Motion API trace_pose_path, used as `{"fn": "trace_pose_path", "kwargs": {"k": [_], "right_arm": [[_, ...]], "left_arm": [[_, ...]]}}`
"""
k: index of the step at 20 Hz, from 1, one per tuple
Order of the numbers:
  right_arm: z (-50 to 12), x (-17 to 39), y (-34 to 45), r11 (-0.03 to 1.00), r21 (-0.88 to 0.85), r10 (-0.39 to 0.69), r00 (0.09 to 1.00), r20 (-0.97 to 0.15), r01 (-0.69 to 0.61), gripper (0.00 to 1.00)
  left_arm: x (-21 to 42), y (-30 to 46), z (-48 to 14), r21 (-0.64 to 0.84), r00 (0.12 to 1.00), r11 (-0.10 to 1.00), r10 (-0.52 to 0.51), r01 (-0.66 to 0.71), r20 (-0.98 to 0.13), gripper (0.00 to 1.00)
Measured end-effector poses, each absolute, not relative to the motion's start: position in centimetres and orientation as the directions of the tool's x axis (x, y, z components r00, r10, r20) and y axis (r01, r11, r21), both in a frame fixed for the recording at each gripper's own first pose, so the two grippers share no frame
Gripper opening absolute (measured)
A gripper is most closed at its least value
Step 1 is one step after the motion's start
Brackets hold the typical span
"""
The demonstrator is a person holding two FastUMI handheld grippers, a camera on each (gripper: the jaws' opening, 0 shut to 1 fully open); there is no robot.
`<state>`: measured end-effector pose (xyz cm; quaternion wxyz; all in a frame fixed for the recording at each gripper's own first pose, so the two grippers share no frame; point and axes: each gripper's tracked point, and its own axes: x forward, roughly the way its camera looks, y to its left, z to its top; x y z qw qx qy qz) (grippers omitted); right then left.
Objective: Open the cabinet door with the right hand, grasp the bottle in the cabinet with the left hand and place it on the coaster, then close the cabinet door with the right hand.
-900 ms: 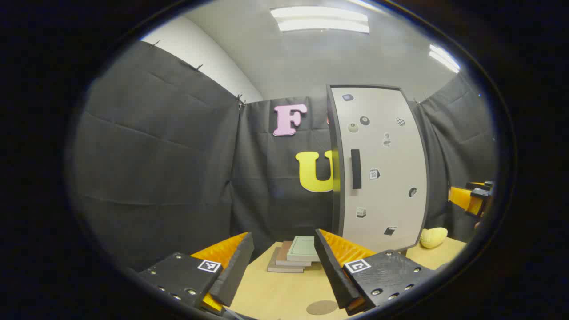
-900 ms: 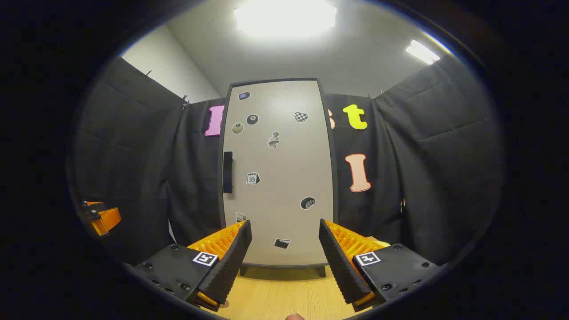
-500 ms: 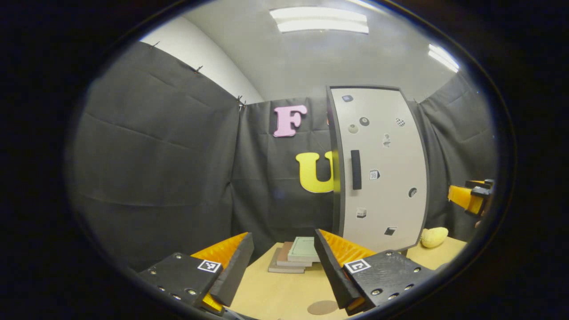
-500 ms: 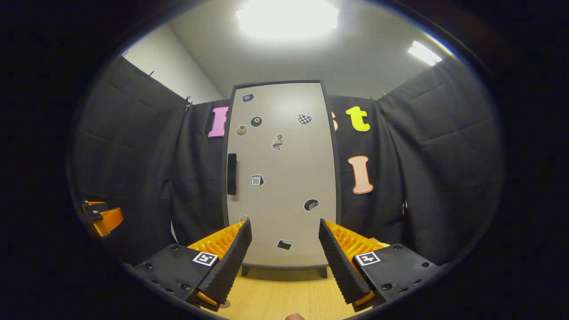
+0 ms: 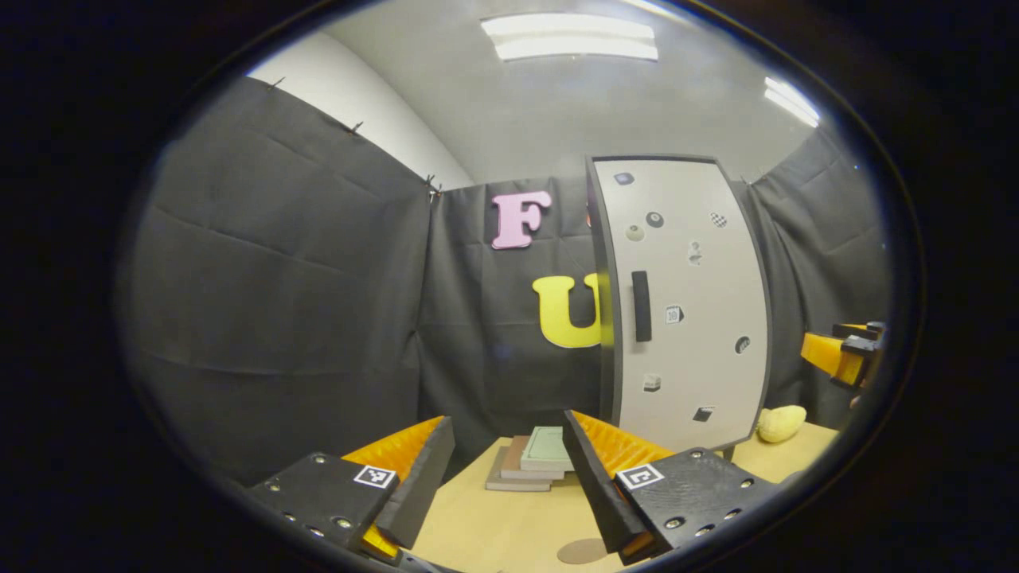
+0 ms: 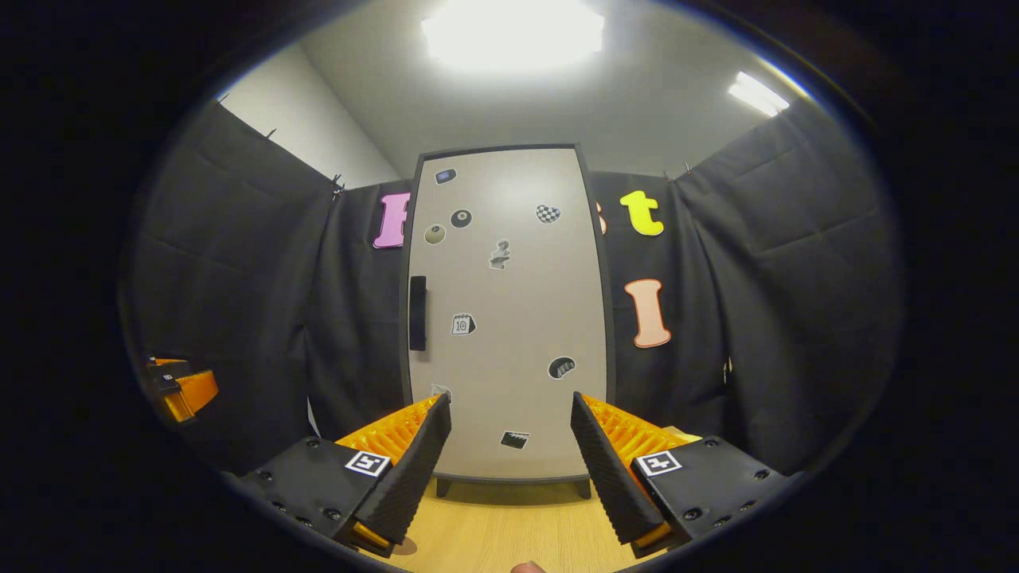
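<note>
A tall pale cabinet (image 6: 509,318) with a dark frame stands on the wooden table, its door shut and dotted with small stickers. Its dark handle (image 6: 417,313) sits on the door's left edge. My right gripper (image 6: 509,469) hangs open some way in front of the door's lower part, holding nothing. In the left gripper view the cabinet (image 5: 685,302) is to the right, handle (image 5: 641,294) facing me. My left gripper (image 5: 505,477) is open and empty above the table. A round brown coaster (image 5: 581,551) lies on the table just below its fingers. The bottle is hidden behind the door.
A small stack of books (image 5: 532,460) lies on the table left of the cabinet. A yellow soft object (image 5: 780,423) rests by the cabinet's right side. The other gripper (image 5: 842,354) shows at the far right of the left gripper view. Black cloth walls surround the table (image 6: 493,533).
Both views have shifted only slightly; the cabinet sits a little lower and further right in each. The door stays shut and both grippers stay open.
</note>
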<state>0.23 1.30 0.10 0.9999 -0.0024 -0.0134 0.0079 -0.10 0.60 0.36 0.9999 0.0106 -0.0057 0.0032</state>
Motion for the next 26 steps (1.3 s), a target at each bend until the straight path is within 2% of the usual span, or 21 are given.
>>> {"fn": "trace_pose_path", "kwargs": {"k": [2, 3, 5, 6, 7, 9, 10, 12, 13, 14, 26], "right_arm": [[0.4, 0.8, 1.3, 1.0, -0.004, 0.012, 0.999, 0.033, -0.012, 0.96], [0.3, 1.1, 1.5, 1.0, 0.002, 0.011, 1.0, 0.028, -0.011, 0.93], [0.5, 2.1, 1.7, 1.0, 0.02, 0.013, 1.0, 0.012, -0.014, 0.96], [0.7, 2.7, 2.0, 0.999, 0.031, 0.017, 1.0, 0.007, -0.017, 0.93], [1.2, 3.5, 2.3, 0.999, 0.041, 0.019, 1.0, 0.01, -0.019, 0.96], [1.8, 5.4, 2.8, 0.998, 0.053, 0.017, 1.0, 0.007, -0.018, 0.96], [2.2, 6.4, 3.1, 0.998, 0.062, 0.022, 1.0, 0.005, -0.022, 0.93], [3.0, 8.4, 3.9, 0.997, 0.078, 0.029, 1.0, 0.001, -0.029, 0.96], [3.4, 9.3, 4.4, 0.996, 0.085, 0.034, 0.999, 0.001, -0.034, 0.96], [3.8, 10.2, 4.9, 0.995, 0.09, 0.039, 0.999, 0.001, -0.039, 0.96], [6.5, 19.4, 13.2, 0.991, 0.081, 0.112, 0.994, -0.011, -0.111, 0.98]], "left_arm": [[0.2, 0.5, -0.2, 0.023, 1.0, 1.0, -0.001, 0.001, -0.001, 0.85], [0.5, 0.5, -0.4, 0.025, 1.0, 1.0, -0.002, 0.002, -0.006, 0.82], [0.9, 0.6, -0.5, 0.026, 1.0, 1.0, -0.002, 0.003, -0.009, 0.85], [1.1, 0.8, -0.6, 0.026, 1.0, 1.0, -0.002, 0.003, -0.01, 0.85], [1.2, 1.0, -0.8, 0.027, 1.0, 1.0, 0.0, 0.0, -0.011, 0.85], [1.5, 1.7, -0.9, 0.028, 1.0, 1.0, 0.01, -0.01, -0.011, 0.85], [1.6, 2.2, -1.2, 0.027, 1.0, 1.0, 0.015, -0.015, -0.015, 0.85], [1.7, 3.1, -1.6, 0.028, 0.999, 0.999, 0.026, -0.025, -0.024, 0.85], [1.6, 3.7, -1.7, 0.032, 0.999, 0.999, 0.033, -0.032, -0.025, 0.82], [1.5, 4.5, -1.7, 0.04, 0.999, 0.998, 0.043, -0.042, -0.023, 0.85], [-0.4, 13.6, -2.6, 0.08, 0.983, 0.981, 0.181, -0.177, -0.043, 0.82]]}}
